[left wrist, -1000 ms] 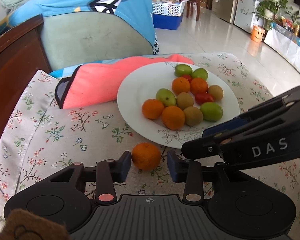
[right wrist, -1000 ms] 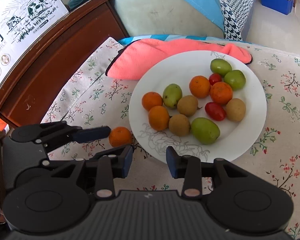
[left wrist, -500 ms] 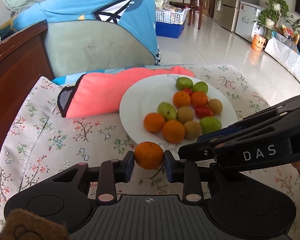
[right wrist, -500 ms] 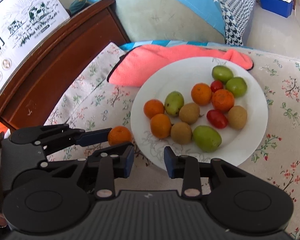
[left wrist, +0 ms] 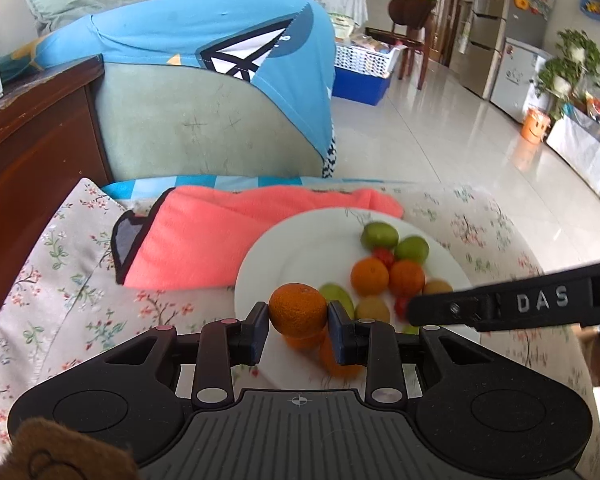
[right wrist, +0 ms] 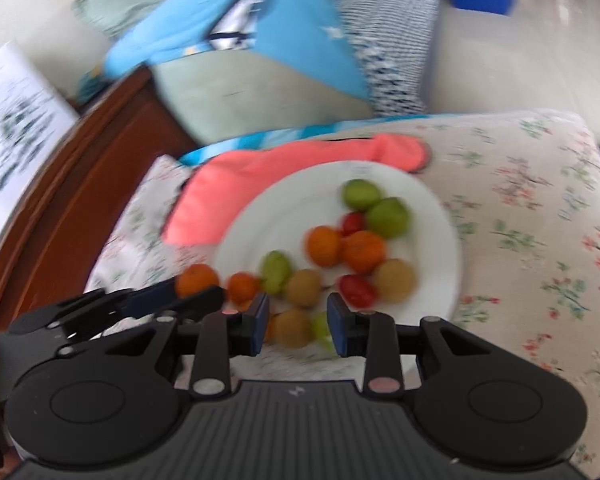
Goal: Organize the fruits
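Note:
My left gripper (left wrist: 299,314) is shut on a small orange (left wrist: 298,309) and holds it above the near left rim of the white plate (left wrist: 300,240). The plate holds several oranges, green fruits, brown kiwis and red tomatoes. In the blurred right wrist view the left gripper (right wrist: 198,288) shows with the orange (right wrist: 197,279) at the plate's (right wrist: 440,292) left edge. My right gripper (right wrist: 297,320) is open and empty, low over the plate's near side. Its side (left wrist: 516,304) crosses the right of the left wrist view.
A pink cloth (left wrist: 236,236) lies behind the plate on the floral tablecloth (left wrist: 60,280). A wooden headboard (left wrist: 32,136) stands at left. A green cushion with a blue cover (left wrist: 204,92) is behind. Tiled floor (left wrist: 440,148) lies beyond the table's far edge.
My left gripper closed on the orange that lay on the cloth, lifted it and carried it over the plate's rim. The right gripper moved forward over the plate.

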Demonstrator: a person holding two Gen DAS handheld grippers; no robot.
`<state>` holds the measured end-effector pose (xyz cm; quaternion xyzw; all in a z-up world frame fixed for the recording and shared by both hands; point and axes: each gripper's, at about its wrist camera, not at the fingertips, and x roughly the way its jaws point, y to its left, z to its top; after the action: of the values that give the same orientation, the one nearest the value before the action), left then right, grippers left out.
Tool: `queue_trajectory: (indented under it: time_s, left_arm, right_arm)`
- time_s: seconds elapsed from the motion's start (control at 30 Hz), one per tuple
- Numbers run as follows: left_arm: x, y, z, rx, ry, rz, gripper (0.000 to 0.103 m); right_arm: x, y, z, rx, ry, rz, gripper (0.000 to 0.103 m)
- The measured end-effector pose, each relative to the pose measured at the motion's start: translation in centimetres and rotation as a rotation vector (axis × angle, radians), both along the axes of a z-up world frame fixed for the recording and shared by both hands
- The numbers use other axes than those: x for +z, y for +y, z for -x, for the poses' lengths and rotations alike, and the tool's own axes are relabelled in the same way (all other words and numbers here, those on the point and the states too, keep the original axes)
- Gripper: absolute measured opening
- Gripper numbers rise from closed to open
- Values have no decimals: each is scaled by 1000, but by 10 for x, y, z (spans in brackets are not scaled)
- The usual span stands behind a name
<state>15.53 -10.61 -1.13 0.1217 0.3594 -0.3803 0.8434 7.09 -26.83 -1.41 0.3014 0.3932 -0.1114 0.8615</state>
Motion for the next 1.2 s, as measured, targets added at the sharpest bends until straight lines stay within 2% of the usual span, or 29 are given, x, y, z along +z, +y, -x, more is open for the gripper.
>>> queue_trajectory:
  time_s: [0.17, 0.4, 0.5, 0.67, 0.73, 0.77, 0.87, 0.93, 1.03, 1.13, 1.2]
  left_arm:
    - [-3, -13, -14, 58, 30, 27, 29]
    - [-12, -29, -27, 94, 91, 49, 29]
    - [-19, -33, -30, 117, 115, 43, 30]
    - [-18, -34, -29, 115, 123, 64, 31]
    - [-14, -36, -25, 108, 105, 56, 33]
    - [-12, -37, -24, 105, 97, 54, 35]
    - [-2, -36, -17, 123, 52, 55, 69]
    - [6, -34, -13, 138, 18, 53, 79]
    - [17, -29, -9, 145, 3, 50, 88]
    - [25, -24, -2, 168, -18, 9, 91]
    - [29, -21, 5, 171, -42, -19, 92]
  right_arm:
    - [-6, -11, 2, -44, 23, -24, 34]
    - [-10, -2, -2, -14, 51, 28, 38]
    - [-12, 4, -7, 6, 72, 93, 51]
    - [-16, 11, -12, 45, 80, 136, 54]
    - [-15, 13, -13, 59, 83, 153, 66]
    - [-15, 13, -13, 63, 81, 154, 68]
    - [-15, 15, -13, 74, 79, 157, 73]
    - [-13, 16, -12, 78, 78, 166, 76]
    - [-8, 16, -8, 77, 74, 170, 81]
    - [-3, 14, -4, 59, 93, 157, 90]
    - [1, 14, 0, 54, 86, 160, 91]
